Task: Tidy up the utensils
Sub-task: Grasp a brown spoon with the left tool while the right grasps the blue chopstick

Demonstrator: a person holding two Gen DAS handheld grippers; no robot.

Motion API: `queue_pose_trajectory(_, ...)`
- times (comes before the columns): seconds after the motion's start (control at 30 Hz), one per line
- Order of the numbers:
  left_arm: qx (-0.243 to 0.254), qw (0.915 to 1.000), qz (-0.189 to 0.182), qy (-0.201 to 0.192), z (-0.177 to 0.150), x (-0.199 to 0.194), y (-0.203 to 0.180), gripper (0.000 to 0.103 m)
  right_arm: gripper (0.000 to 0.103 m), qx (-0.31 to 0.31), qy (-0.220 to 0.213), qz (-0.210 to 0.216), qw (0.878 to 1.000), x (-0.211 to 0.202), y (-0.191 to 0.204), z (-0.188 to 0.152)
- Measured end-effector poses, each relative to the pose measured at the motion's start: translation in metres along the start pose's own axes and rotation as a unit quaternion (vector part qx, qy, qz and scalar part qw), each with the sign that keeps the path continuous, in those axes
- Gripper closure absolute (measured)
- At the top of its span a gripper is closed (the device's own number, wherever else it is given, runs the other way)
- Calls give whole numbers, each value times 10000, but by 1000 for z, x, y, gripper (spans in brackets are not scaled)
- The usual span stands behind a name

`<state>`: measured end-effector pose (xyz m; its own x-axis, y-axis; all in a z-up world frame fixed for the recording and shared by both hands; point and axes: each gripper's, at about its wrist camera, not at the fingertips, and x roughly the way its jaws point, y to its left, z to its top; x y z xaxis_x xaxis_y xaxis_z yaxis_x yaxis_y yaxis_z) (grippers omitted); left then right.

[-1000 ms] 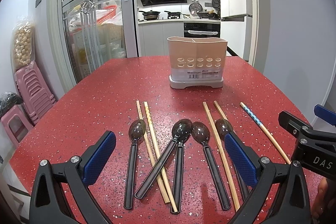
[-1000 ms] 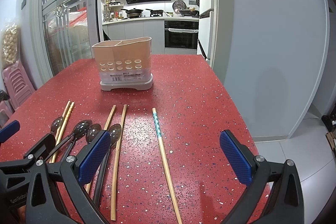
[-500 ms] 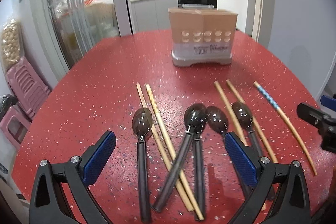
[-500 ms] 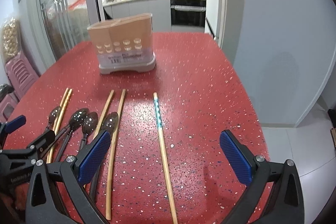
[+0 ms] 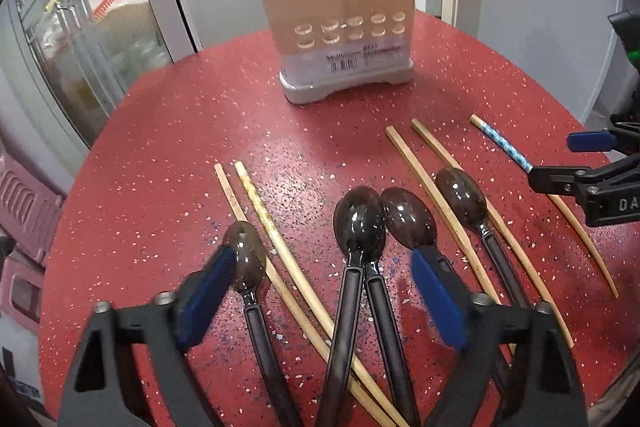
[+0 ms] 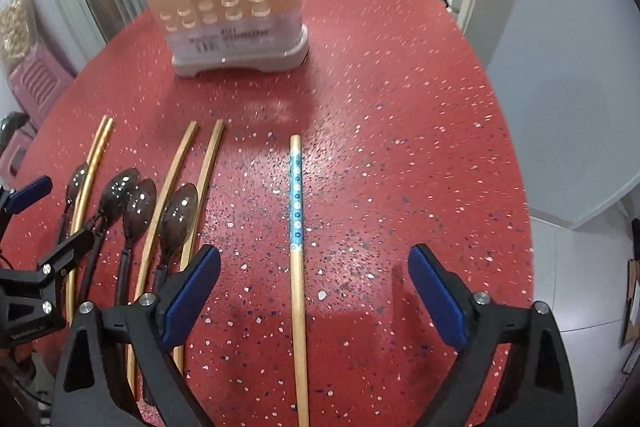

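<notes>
A beige utensil holder (image 5: 340,39) (image 6: 232,11) stands at the back of the red speckled table (image 5: 160,147) (image 6: 400,107). Several black spoons (image 5: 360,223) (image 6: 178,211) and wooden chopsticks (image 5: 432,187) (image 6: 172,179) lie side by side in front of it. My left gripper (image 5: 320,279) hangs open low over the spoons, with spoon handles and two chopsticks between its fingers. My right gripper (image 6: 314,267) straddles a blue-patterned chopstick (image 6: 296,195) (image 5: 504,147). Its jaws are closing, and the pads stand well clear of the chopstick.
The table's right edge (image 6: 532,211) drops to a grey tiled floor. Pink stools (image 5: 24,211) stand beside the left edge, next to a glass-door cabinet (image 5: 88,27). A kitchen doorway lies behind the holder. Each gripper shows at the edge of the other's view.
Both grippers have tipped downward and come closer to the table. The left one now sits right over the spoons; the right one has centred over the blue-patterned chopstick.
</notes>
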<state>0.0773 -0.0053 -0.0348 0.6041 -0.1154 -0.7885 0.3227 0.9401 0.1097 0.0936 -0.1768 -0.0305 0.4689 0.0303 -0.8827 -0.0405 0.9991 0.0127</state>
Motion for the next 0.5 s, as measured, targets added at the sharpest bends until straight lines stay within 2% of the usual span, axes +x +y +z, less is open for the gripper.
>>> queue_pose_trajectory(0.1, -45, 9998, -103, 138, 2, 7, 4, 6, 21, -16, 205, 49, 9998, 8, 0, 5)
queue_pose_trajectory(0.17, -63, 9996, -172, 209, 2, 9, 7, 14, 28, -4, 330, 94, 9994, 12, -1, 7)
queue_pose_trajectory(0.27, -96, 9991, -281, 296, 2, 11, 11, 15, 33, -38, 455, 104, 9989, 18, -2, 11)
queue_pose_trajectory(0.33, -24, 9988, -338, 361, 2, 13, 11, 24, 37, -121, 477, 23, 9988, 20, 1, 14)
queue_pose_trajectory(0.5, 265, 9975, -452, 471, 2, 16, 3, 37, 45, -326, 610, -70, 9976, 26, 6, 21)
